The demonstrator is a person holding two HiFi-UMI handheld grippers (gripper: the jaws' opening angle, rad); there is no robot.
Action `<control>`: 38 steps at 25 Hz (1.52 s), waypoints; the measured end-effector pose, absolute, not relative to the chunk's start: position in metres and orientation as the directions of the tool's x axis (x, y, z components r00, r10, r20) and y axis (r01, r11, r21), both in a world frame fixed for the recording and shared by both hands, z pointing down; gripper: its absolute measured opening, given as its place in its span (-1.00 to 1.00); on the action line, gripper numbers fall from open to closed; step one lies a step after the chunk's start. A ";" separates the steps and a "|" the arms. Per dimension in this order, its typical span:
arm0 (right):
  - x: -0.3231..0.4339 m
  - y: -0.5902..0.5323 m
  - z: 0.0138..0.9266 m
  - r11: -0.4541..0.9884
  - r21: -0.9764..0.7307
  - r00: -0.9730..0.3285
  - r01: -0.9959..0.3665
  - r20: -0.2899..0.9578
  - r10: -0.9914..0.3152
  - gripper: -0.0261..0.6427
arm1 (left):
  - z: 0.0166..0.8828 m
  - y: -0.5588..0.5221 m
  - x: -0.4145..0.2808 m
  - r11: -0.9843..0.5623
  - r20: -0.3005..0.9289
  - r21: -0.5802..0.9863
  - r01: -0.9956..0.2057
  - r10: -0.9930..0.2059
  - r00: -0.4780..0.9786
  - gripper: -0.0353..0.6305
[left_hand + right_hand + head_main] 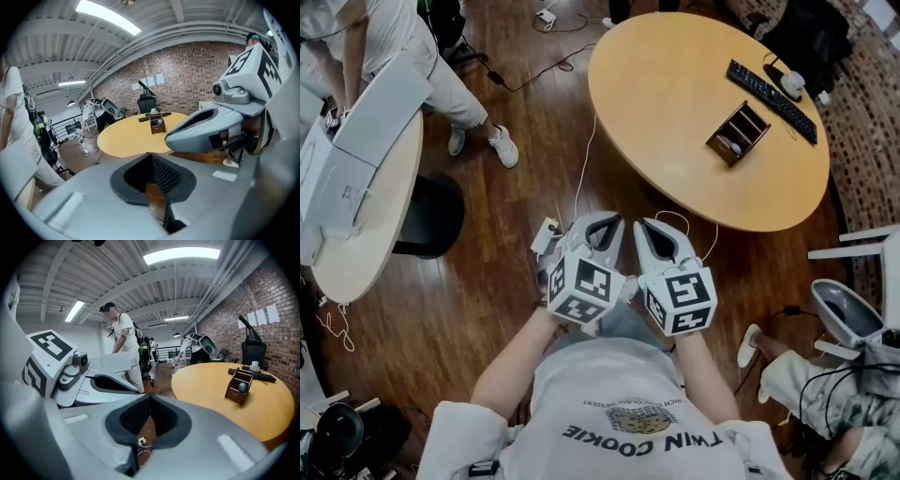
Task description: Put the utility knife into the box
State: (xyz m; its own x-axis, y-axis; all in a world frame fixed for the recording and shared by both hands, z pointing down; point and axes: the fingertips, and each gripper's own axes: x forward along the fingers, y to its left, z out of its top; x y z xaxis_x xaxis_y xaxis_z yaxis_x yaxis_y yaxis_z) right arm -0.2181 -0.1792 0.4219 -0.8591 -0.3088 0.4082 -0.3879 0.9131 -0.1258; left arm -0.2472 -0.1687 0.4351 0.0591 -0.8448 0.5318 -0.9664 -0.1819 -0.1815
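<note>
A brown wooden box (738,133) with open compartments stands on the round yellow table (666,103). It also shows in the left gripper view (157,124) and the right gripper view (238,386), with a small grey thing in one compartment. I cannot make out a utility knife in any view. Both grippers are held side by side close to the person's chest, above the wooden floor and short of the table. The left gripper (607,219) (150,155) is shut and empty. The right gripper (644,225) (150,397) has its jaw tips together with nothing between them.
A black keyboard (772,101) and a white object lie beyond the box. A second table (366,225) with white boxes, a person beside it and a black stool (431,216) are at the left. Cables cross the floor. A white chair (848,314) and someone's legs are at the right.
</note>
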 end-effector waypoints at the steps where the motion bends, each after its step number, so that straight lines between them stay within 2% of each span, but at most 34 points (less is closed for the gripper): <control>1: -0.221 -0.167 0.421 0.915 -0.124 -0.861 -0.384 0.406 -0.306 -0.92 | 0.435 -0.156 -0.250 -0.158 0.519 -0.159 -0.974 -0.853 0.053 -0.87; 8: -0.228 -0.090 0.420 0.917 -0.148 -0.859 -0.369 0.430 -0.277 -0.92 | 0.434 -0.079 -0.256 -0.042 0.465 -0.022 -0.999 -0.885 0.027 -0.87; 17: -0.193 -0.038 0.414 0.894 -0.180 -0.853 -0.411 0.422 -0.307 -0.92 | 0.422 -0.025 -0.229 -0.004 0.425 0.055 -0.998 -0.905 0.026 -0.87; 27: -0.133 -0.005 0.411 0.883 -0.243 -0.875 -0.402 0.386 -0.292 -0.92 | 0.409 0.004 -0.162 0.015 0.402 0.057 -0.998 -0.915 0.009 -0.87; 38: -0.029 0.032 0.403 0.883 -0.247 -0.885 -0.399 0.357 -0.300 -0.92 | 0.395 0.038 -0.056 0.035 0.383 0.005 -0.999 -0.923 -0.030 -0.87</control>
